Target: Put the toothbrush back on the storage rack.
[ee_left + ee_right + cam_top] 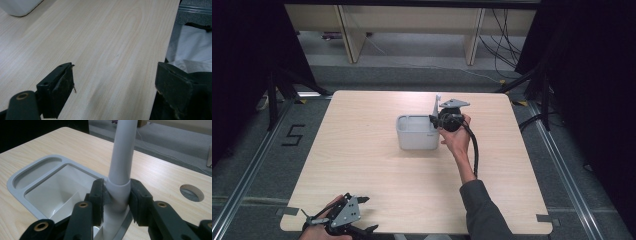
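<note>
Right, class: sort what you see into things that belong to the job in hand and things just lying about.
Job in hand:
right claw, shut on the white handle
grey bin

Lying about:
left claw, open over bare table
cables on the floor

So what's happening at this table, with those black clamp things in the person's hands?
A person works with a two-jaw gripper in each hand. The right gripper is clamped on the upright grey handle that rises from the right end of a pale grey container in the middle of the wooden table. The left gripper rests at the table's near edge, jaws open, with nothing between them.
</note>
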Motion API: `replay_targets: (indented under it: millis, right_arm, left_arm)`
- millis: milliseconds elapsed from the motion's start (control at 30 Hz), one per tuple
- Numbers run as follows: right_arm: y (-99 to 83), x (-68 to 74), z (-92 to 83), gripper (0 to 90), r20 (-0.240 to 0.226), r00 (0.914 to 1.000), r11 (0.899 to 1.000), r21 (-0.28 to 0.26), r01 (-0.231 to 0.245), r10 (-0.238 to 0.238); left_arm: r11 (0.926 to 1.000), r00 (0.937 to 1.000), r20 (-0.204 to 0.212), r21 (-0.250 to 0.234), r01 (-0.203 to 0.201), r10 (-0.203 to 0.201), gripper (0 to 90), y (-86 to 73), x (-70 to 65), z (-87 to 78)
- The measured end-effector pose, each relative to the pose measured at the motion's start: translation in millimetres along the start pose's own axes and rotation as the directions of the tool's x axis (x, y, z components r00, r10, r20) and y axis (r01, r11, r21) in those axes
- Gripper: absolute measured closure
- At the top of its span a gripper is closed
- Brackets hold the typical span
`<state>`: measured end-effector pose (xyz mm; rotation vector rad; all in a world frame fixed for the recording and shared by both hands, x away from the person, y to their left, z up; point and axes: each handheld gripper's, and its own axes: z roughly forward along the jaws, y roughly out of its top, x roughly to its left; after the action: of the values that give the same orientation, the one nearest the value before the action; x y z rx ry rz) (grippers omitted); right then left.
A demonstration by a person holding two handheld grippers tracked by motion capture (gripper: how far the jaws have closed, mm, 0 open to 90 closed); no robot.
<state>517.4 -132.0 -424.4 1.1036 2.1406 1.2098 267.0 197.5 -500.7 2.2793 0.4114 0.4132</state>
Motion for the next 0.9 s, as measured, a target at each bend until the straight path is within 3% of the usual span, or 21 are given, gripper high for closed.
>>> replay_targets:
  millis: [33,100,167,233,300,333,367,433,633,700,733,833,900]
  right_arm:
    - [0.0,-0.3,-0.2,66.3,-0.003,1.0000,1.000,0.003,-0.001,0.001]
    - [-1.4,1.5,-1.0,65.2,0.006,0.9995,1.000,-0.001,-0.030,0.030]
    - [-2.3,0.9,-0.4,60.8,0.005,1.0000,1.000,-0.017,-0.002,0.002]
    - [-2.1,4.2,-0.7,56.3,-0.012,0.9992,0.999,-0.006,-0.037,0.037]
    - [-2.0,5.0,-1.4,54.5,0.014,0.9997,1.000,-0.014,-0.019,0.020]
    - [-2.2,4.8,-1.4,53.9,0.010,0.9998,1.000,-0.012,-0.019,0.019]
    - [-2.4,5.0,-1.8,51.8,0.009,0.9995,0.999,-0.015,-0.030,0.030]
    - [-2.8,3.7,-2.3,47.7,0.011,0.9992,0.999,-0.013,-0.038,0.038]
    - [-4.7,-2.0,-11.2,43.5,0.010,0.9986,0.997,-0.048,-0.052,0.052]
    - [-4.1,-2.7,-16.9,43.3,-0.003,0.9965,0.995,-0.063,-0.084,0.084]
    - [-4.0,-3.9,-18.3,43.1,-0.010,0.9971,0.995,-0.067,-0.076,0.076]
    - [-3.8,-5.1,-23.6,42.0,-0.012,0.9990,0.996,-0.074,-0.043,0.043]
    - [-6.0,-3.3,-26.9,41.2,-0.012,0.9979,0.995,-0.081,-0.064,0.063]
  left_arm:
    - [0.9998,0.9997,0.020,-0.011,0.016,-0.016,14.8,0.1,-0.4,0.2]
    - [0.9999,0.9999,0.013,-0.004,0.010,-0.010,14.8,0.5,-0.3,-0.7]
    - [0.9999,0.9998,0.016,-0.003,0.011,-0.011,14.8,0.2,-0.6,-0.4]
    - [0.9999,0.9999,0.005,-0.008,0.010,-0.010,14.8,-0.1,-0.6,0.4]
    - [1.0000,0.9999,0.013,0.007,-0.004,0.003,14.8,0.4,0.6,-0.8]
    - [0.9999,0.9998,0.014,-0.005,0.011,-0.011,14.8,0.1,-0.8,-0.2]
    - [1.0000,1.0000,0.001,0.004,-0.004,0.004,14.8,0.0,0.0,-0.3]
    - [0.9998,0.9997,0.020,-0.013,0.017,-0.016,14.8,-0.1,-0.4,0.0]
    - [0.9999,0.9999,0.004,-0.008,0.010,-0.010,14.8,0.0,-0.5,0.5]
    - [0.9999,1.0000,0.001,0.010,-0.007,0.007,14.8,0.2,0.5,-0.5]
    - [1.0000,0.9998,0.017,-0.001,0.007,-0.007,14.8,-0.1,-0.4,0.1]
    - [0.9997,0.9997,0.012,-0.012,0.020,-0.020,14.8,-0.2,-0.9,0.8]
    - [0.9999,0.9999,0.005,-0.008,0.010,-0.010,14.8,-0.2,-1.0,0.5]
